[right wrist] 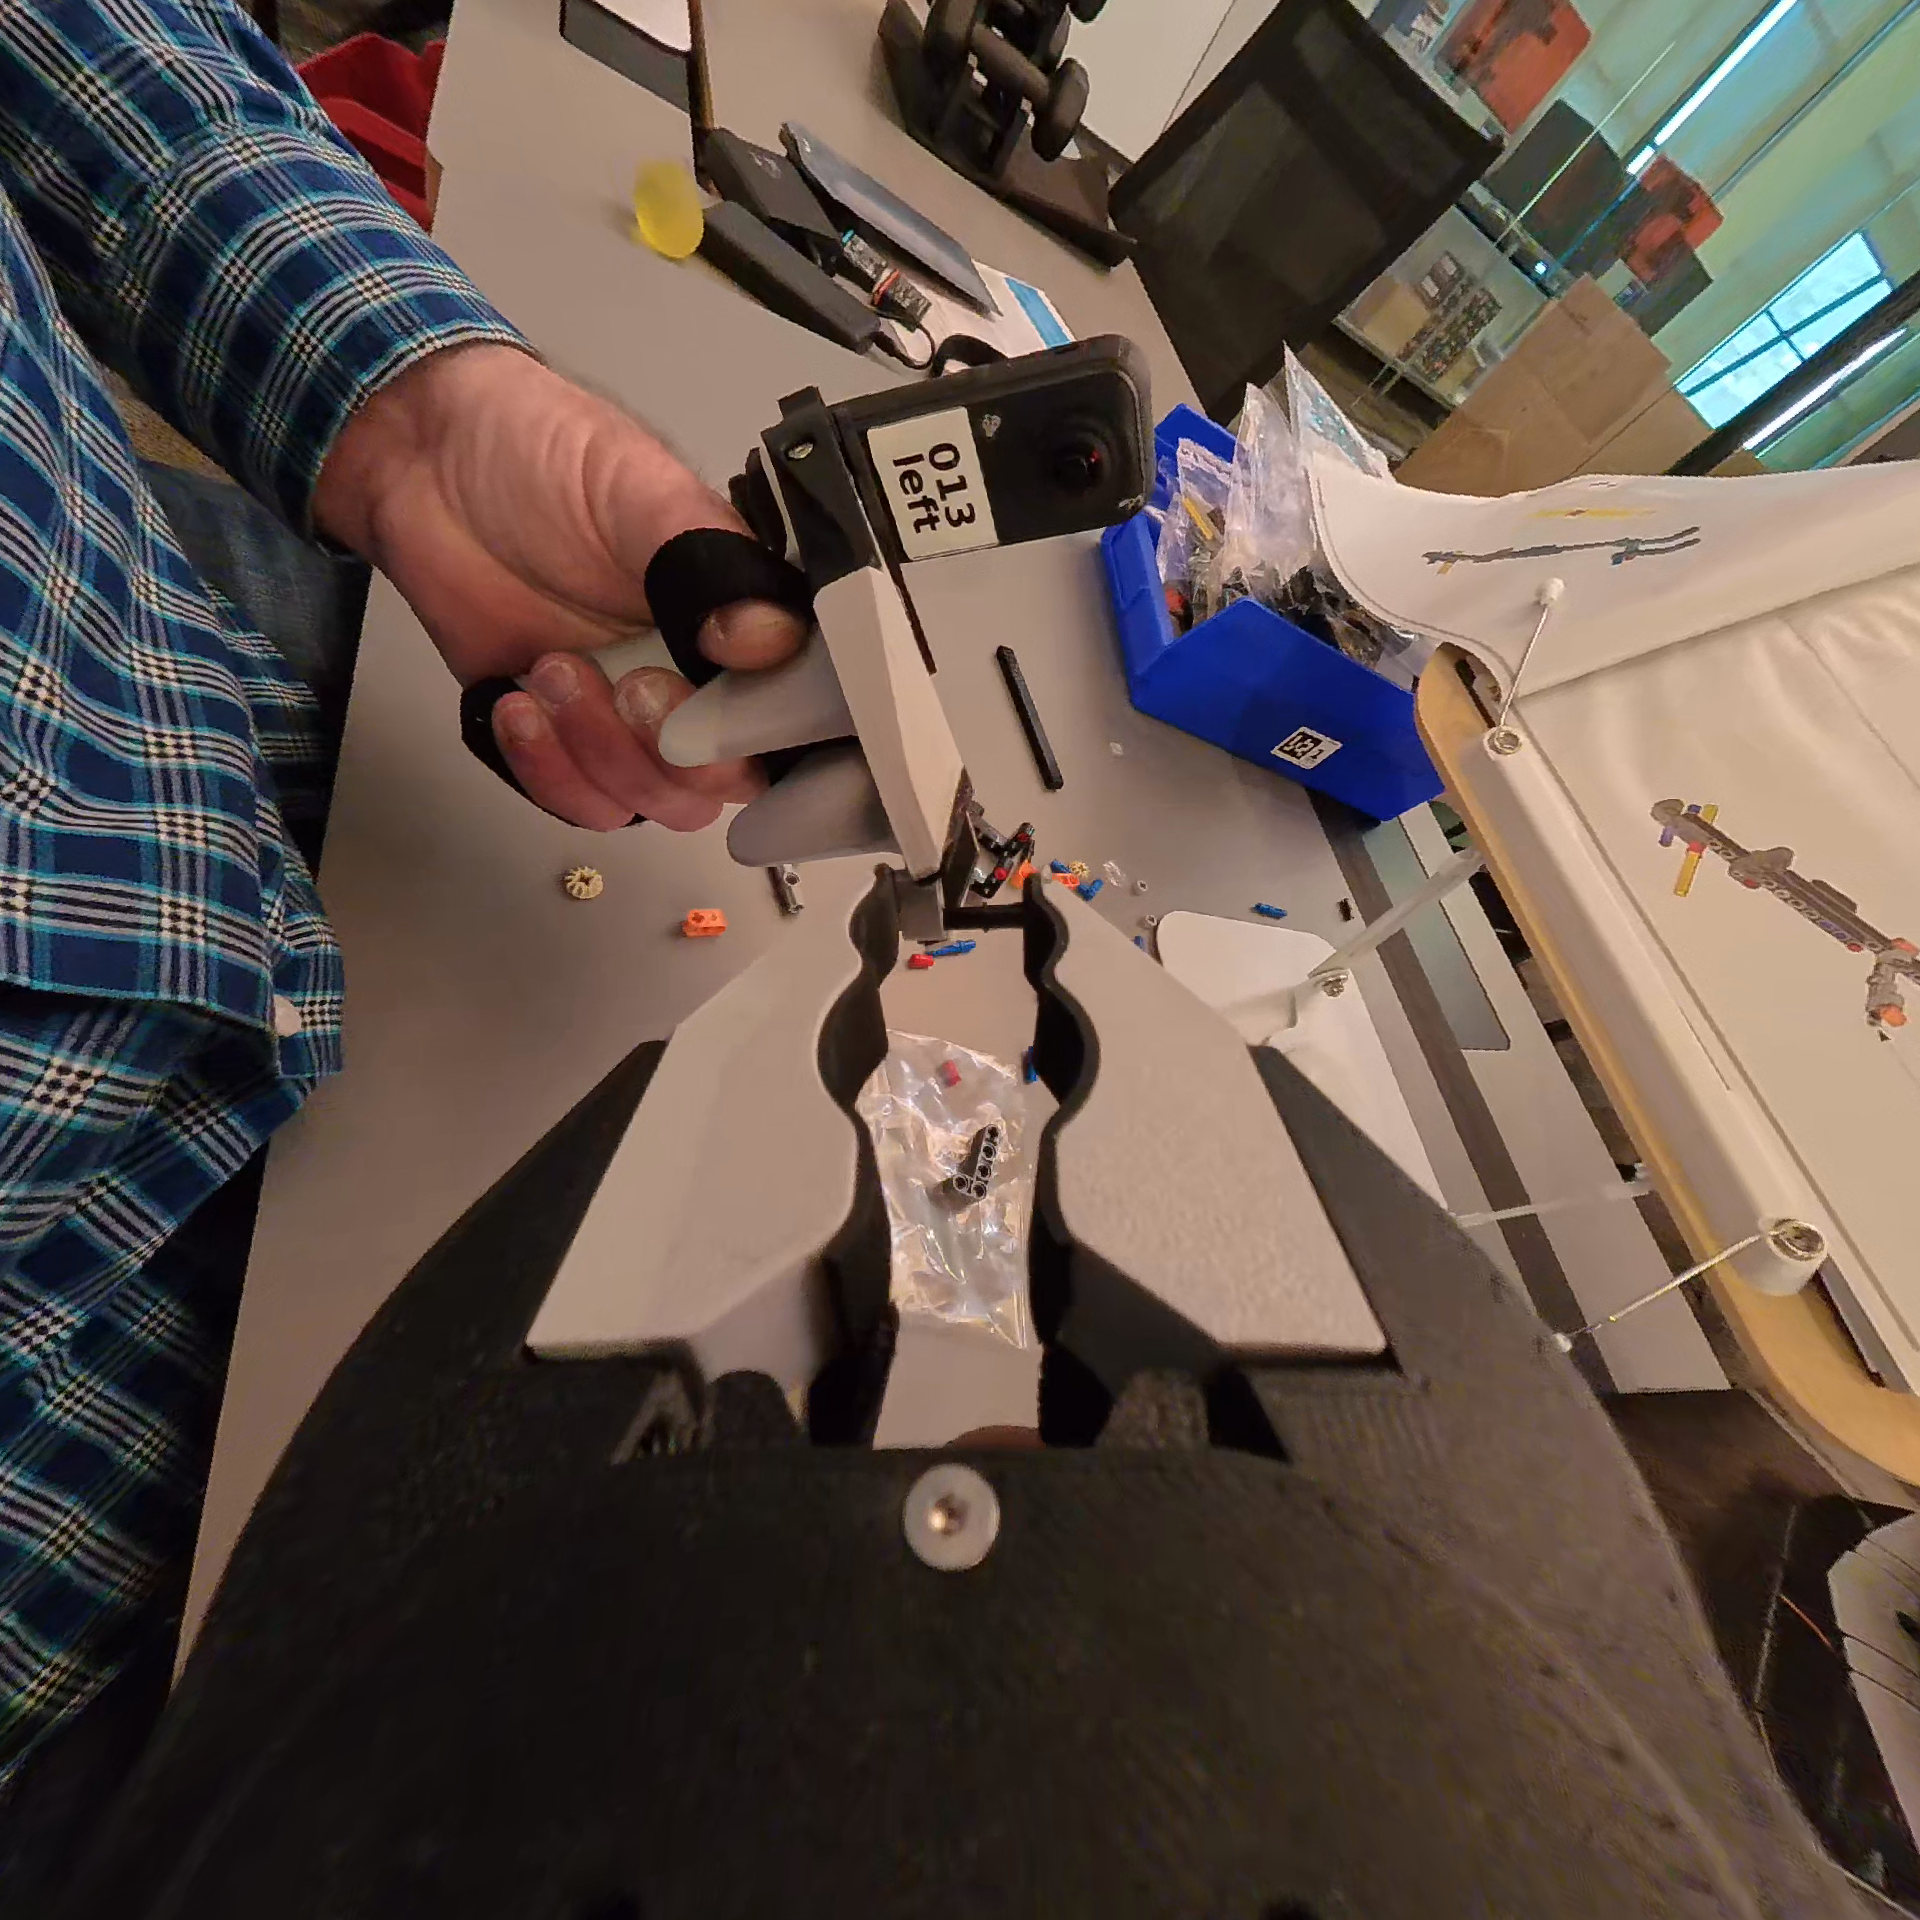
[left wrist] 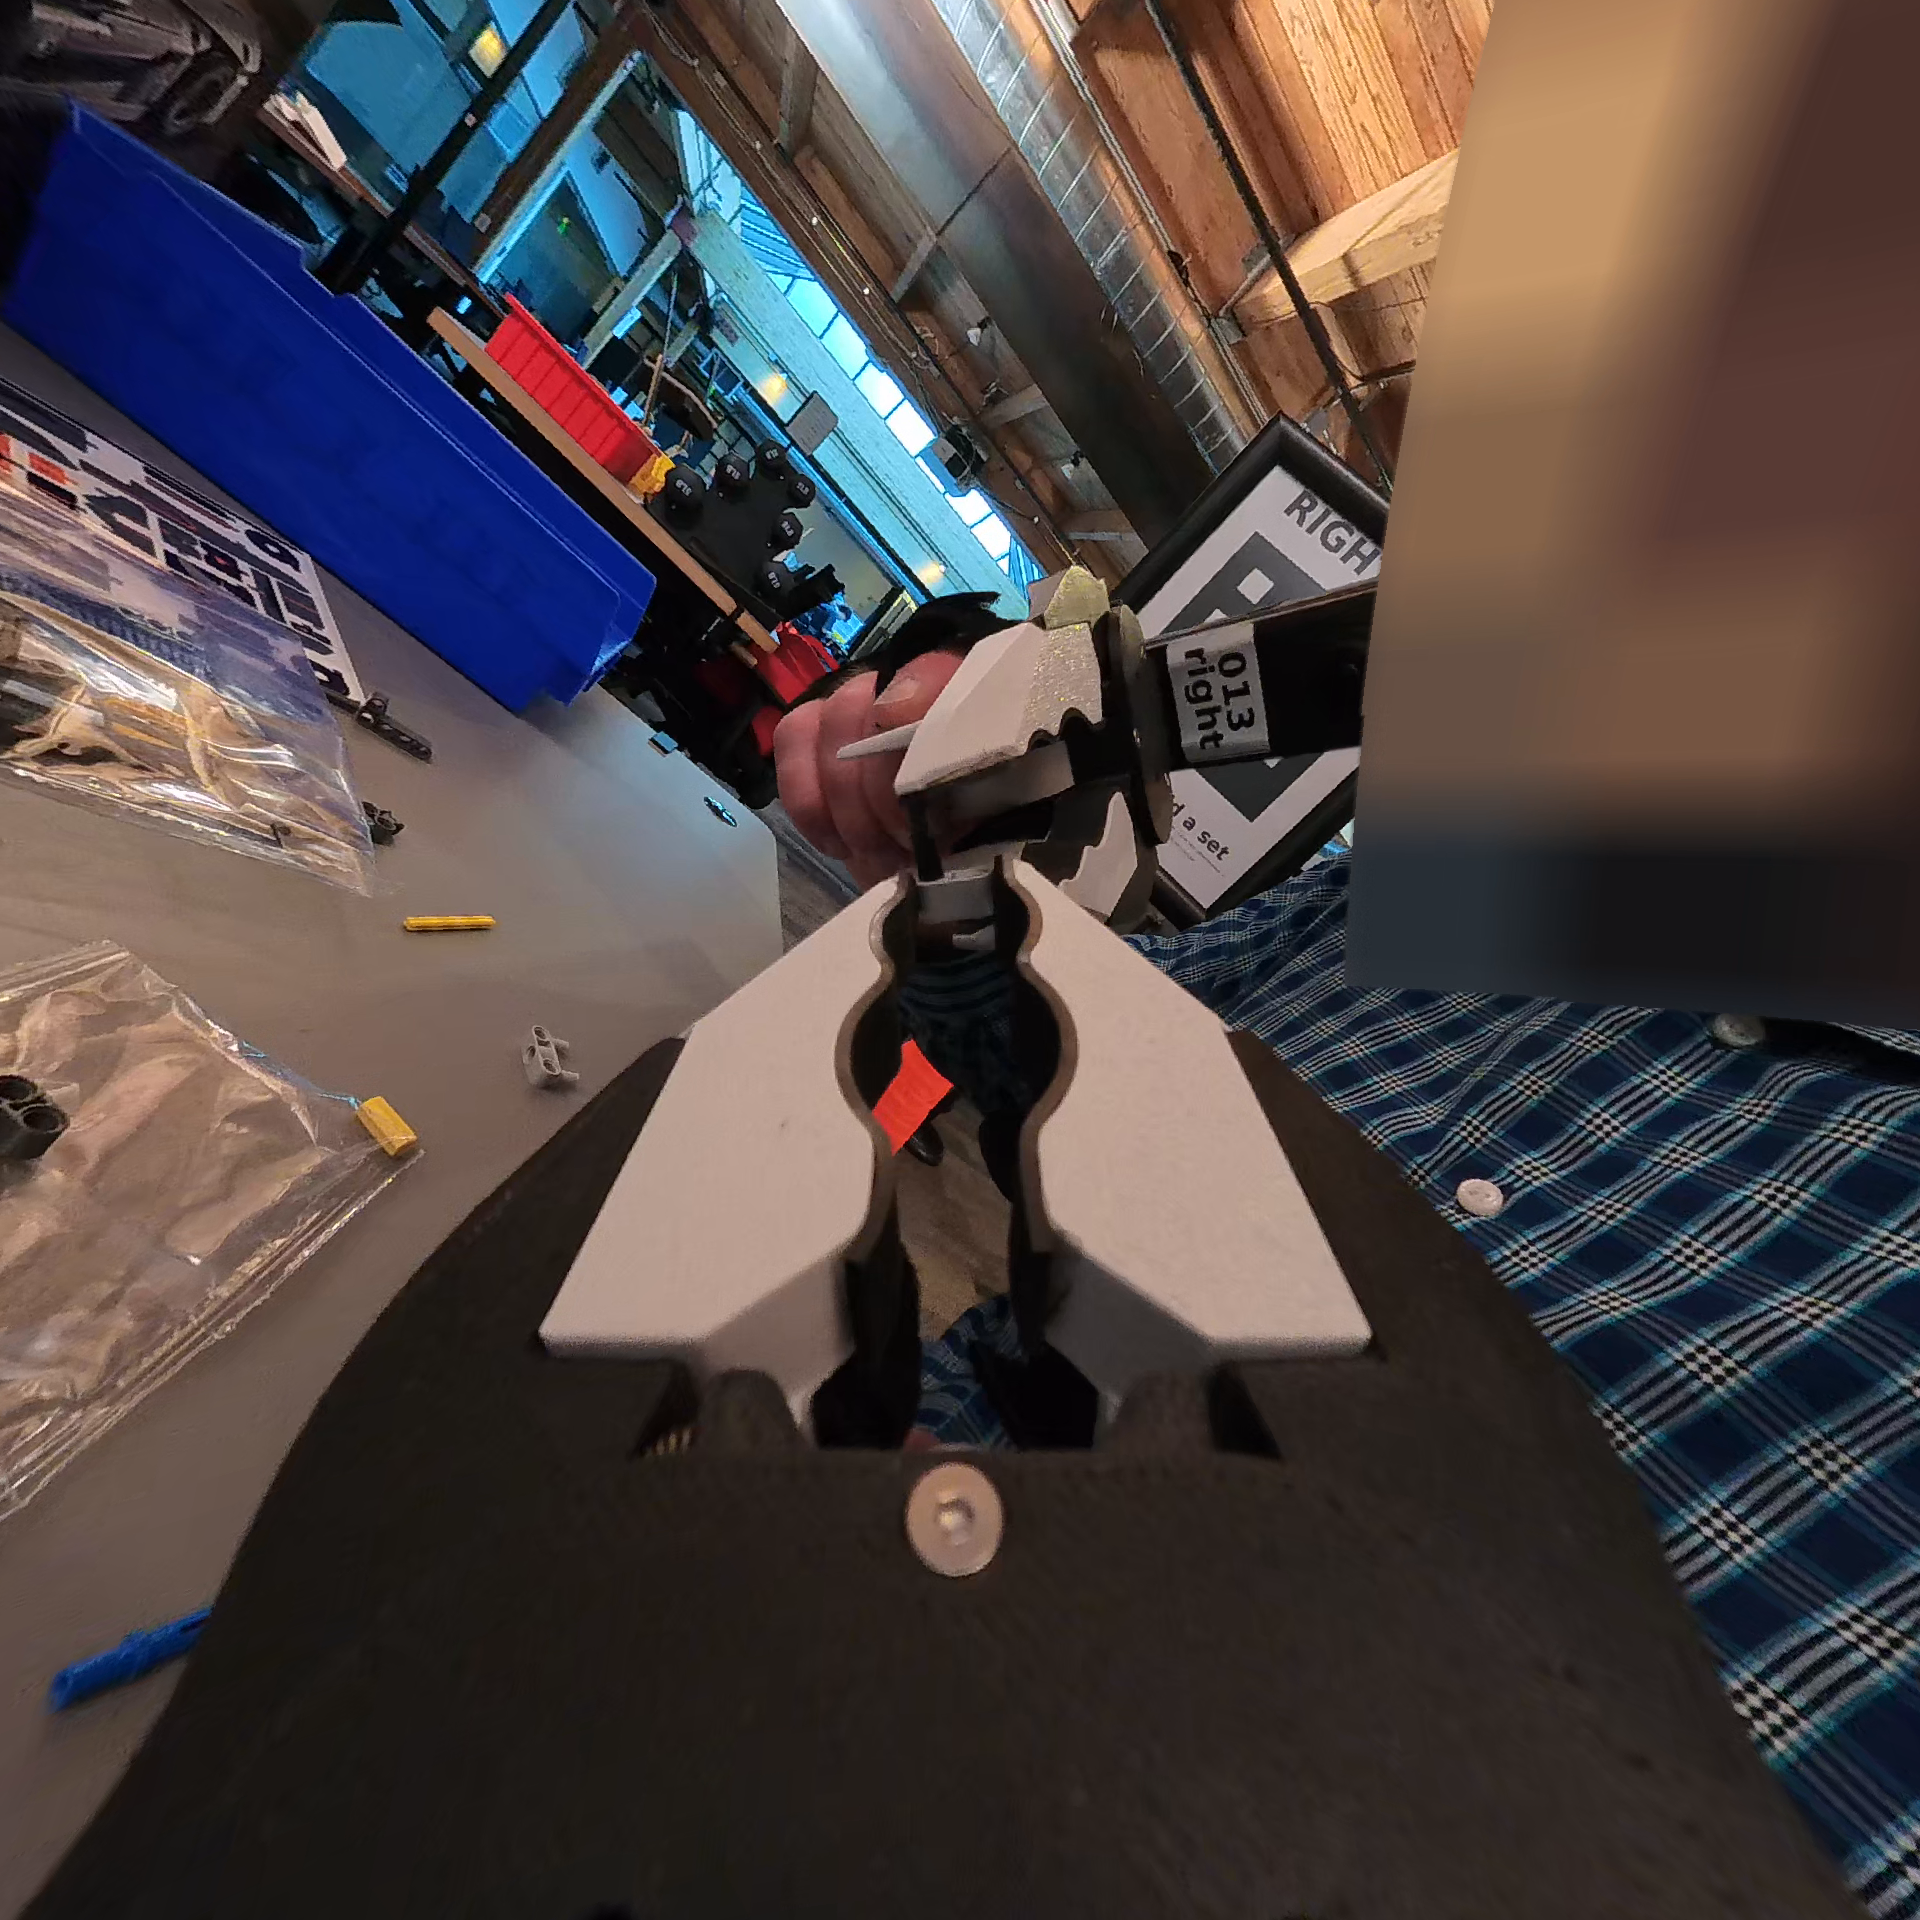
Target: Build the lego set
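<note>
We held the small black assembly [right wrist: 966,883] at twelve o'clock, left gripper [left wrist: 956,894] and right gripper [right wrist: 961,899] both clamping it narrowly; uneven squeezing could pop pieces loose

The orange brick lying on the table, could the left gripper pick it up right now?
Probably not yet: the left gripper is shut on the black lego assembly. The orange brick lies in the open.
</note>
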Demonstrator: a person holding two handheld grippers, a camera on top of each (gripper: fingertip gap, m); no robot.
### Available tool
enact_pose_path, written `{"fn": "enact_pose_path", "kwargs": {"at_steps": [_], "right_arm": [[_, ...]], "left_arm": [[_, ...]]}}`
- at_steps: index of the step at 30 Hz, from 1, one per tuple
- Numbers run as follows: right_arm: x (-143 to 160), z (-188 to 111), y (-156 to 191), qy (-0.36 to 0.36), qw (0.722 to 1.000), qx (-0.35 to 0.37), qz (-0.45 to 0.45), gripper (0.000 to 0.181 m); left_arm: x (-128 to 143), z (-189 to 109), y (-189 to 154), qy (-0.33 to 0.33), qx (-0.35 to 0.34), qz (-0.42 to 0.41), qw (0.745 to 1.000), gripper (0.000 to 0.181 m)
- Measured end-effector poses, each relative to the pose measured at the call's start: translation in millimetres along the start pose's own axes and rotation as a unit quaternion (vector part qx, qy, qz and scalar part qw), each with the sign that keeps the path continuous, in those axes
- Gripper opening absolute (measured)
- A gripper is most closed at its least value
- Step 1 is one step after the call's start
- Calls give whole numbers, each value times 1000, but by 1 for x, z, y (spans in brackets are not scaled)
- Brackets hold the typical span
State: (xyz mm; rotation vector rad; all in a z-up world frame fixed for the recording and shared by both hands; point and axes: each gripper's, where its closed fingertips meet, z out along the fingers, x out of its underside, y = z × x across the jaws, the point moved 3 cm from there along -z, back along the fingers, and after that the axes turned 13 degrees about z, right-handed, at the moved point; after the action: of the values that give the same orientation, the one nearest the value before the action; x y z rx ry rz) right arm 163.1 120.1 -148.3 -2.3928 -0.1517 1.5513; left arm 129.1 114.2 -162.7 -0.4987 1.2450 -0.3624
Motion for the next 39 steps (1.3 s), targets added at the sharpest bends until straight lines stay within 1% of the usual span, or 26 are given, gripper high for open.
{"fn": "enact_pose_path", "kwargs": {"at_steps": [5, 9, 13, 14, 15, 17, 19, 20, 22, 24, 26, 28, 29, 32, 37, 39], "right_arm": [[0, -1, 2, -3, 1000, -1, -4, 14], [3, 0, 2, 0, 1000, -2, -2, 13], [2, 1, 0, -3, 999, -15, 30, 20], [0, -2, 0, -7, 999, -18, 33, 27], [-1, -4, 0, -7, 999, -28, 38, 26], [-1, -9, -1, -11, 998, -42, 43, 25], [3, -9, -1, 7, 997, -68, 42, 20], [3, -9, 0, 11, 996, -81, 40, 21], [4, -6, 5, 24, 992, -120, 34, 17], [9, 0, 10, 46, 987, -150, 19, 17], [12, 3, 19, 62, 980, -190, 13, 11], [14, 4, 24, 75, 973, -220, 11, 11], [15, 4, 28, 82, 968, -236, 7, 8], [21, 4, 31, 103, 960, -260, -1, 12], [23, 4, 39, 102, 951, -292, -15, 4], [23, 4, 42, 100, 948, -300, -22, 4]], "left_arm": [[-2, 1, 0, -4, -3, 1, 1000, 11], [1, 0, 2, -2, -9, -5, 1000, 11], [0, -2, 5, -2, -11, -6, 1000, 11], [-1, -4, 6, 0, -13, -4, 1000, 11], [-1, -6, 7, 7, -17, 1, 1000, 11], [-1, -9, 5, 27, -9, 1, 1000, 11], [6, -10, 4, 78, -13, 15, 997, 12], [9, -10, 3, 99, -12, 26, 995, 12], [16, -10, -2, 146, -1, 37, 989, 12], [19, -9, -6, 172, 7, 50, 984, 12], [25, -11, -7, 200, 6, 62, 978, 12], [29, -13, -10, 220, 10, 68, 973, 12], [31, -14, -11, 231, 13, 70, 970, 12], [37, -15, -13, 258, 23, 79, 963, 12], [39, -16, -14, 282, 38, 81, 955, 12], [42, -16, -16, 288, 47, 76, 953, 12]]}}
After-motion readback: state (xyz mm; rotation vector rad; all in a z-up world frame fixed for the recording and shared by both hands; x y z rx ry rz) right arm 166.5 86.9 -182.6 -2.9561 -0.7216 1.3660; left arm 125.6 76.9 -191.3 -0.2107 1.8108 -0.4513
